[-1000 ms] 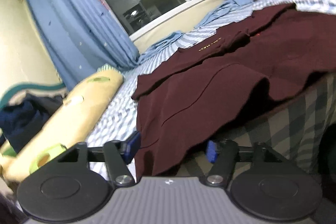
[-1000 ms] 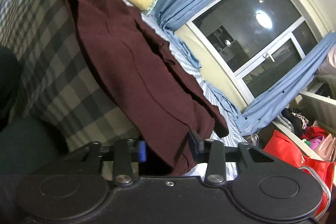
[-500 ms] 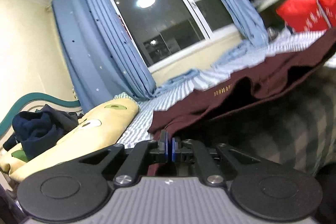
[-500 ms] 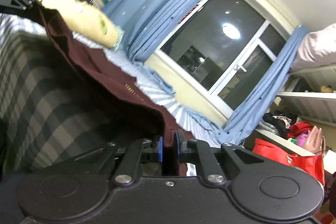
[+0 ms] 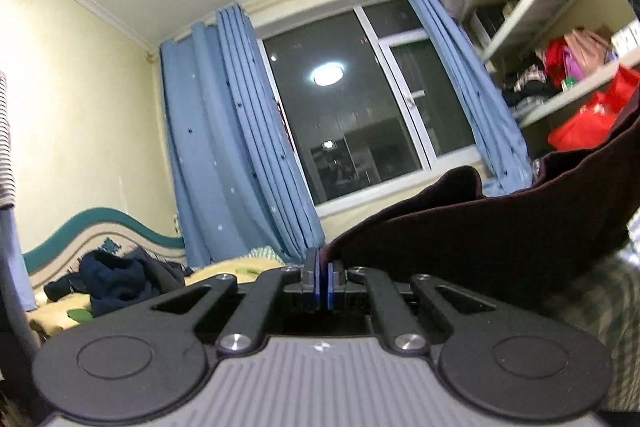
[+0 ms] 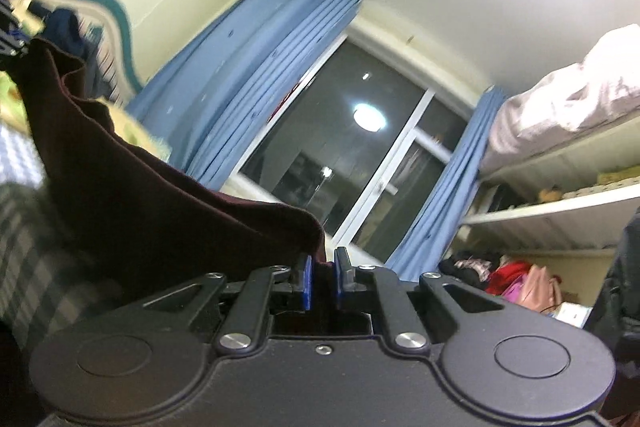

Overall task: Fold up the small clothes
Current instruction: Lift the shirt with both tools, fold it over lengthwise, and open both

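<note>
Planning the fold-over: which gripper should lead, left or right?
Neither clearly: left gripper and right gripper are each shut on a corner of the maroon garment, lifted between them. Move both together.

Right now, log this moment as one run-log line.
left gripper: shut on maroon garment | right gripper: shut on maroon garment | garment: stretched between both, lifted off bed | fold: not yet made

light: ceiling lamp reflected in dark window (image 5: 360,115) | glare: ceiling blown out upper right, right view | blur: garment (image 6: 152,211) edges smeared | distortion: fisheye bending at borders
</note>
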Tool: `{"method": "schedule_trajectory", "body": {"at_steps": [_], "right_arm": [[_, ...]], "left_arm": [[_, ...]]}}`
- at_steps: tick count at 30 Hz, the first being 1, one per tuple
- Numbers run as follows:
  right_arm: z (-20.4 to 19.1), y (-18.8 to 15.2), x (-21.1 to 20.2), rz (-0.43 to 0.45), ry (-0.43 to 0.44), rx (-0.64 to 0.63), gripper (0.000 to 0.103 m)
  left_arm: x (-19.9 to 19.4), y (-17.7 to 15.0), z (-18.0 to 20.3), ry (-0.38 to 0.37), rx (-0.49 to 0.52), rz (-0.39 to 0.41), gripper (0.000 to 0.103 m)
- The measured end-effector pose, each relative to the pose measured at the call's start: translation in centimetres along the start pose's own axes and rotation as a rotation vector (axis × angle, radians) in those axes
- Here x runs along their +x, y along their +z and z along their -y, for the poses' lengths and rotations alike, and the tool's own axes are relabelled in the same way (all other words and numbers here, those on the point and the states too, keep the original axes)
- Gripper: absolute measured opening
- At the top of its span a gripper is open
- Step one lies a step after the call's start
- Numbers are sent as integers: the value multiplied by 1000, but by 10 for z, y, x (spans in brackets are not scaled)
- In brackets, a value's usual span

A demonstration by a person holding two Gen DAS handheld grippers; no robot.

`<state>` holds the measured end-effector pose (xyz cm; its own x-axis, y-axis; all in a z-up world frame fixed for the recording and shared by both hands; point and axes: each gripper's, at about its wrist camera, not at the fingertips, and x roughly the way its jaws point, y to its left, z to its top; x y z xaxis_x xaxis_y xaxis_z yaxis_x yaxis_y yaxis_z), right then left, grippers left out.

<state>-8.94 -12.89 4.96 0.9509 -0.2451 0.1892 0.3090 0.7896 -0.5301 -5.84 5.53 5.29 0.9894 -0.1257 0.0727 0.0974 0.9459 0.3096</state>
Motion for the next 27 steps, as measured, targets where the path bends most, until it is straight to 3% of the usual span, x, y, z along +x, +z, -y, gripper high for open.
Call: {"method": "schedule_trajectory", "body": {"at_steps": [6, 9, 12, 21, 27], "right_arm": [[25, 20, 3, 86, -54, 31, 11], [34, 20, 30, 84, -64, 53, 11], [39, 17, 72, 60, -50, 73, 11], [23, -20, 232, -106, 53, 71, 12], [-10, -57, 321, -262, 139, 57, 12]], "left_arm": [[1, 40, -6, 11, -17, 64, 2], [24, 54, -5, 0, -9, 77, 2], [63, 59, 3, 9, 60, 72, 2], [199, 49, 23, -37, 192, 5, 3], [290, 21, 46, -74, 271, -88, 3]]}}
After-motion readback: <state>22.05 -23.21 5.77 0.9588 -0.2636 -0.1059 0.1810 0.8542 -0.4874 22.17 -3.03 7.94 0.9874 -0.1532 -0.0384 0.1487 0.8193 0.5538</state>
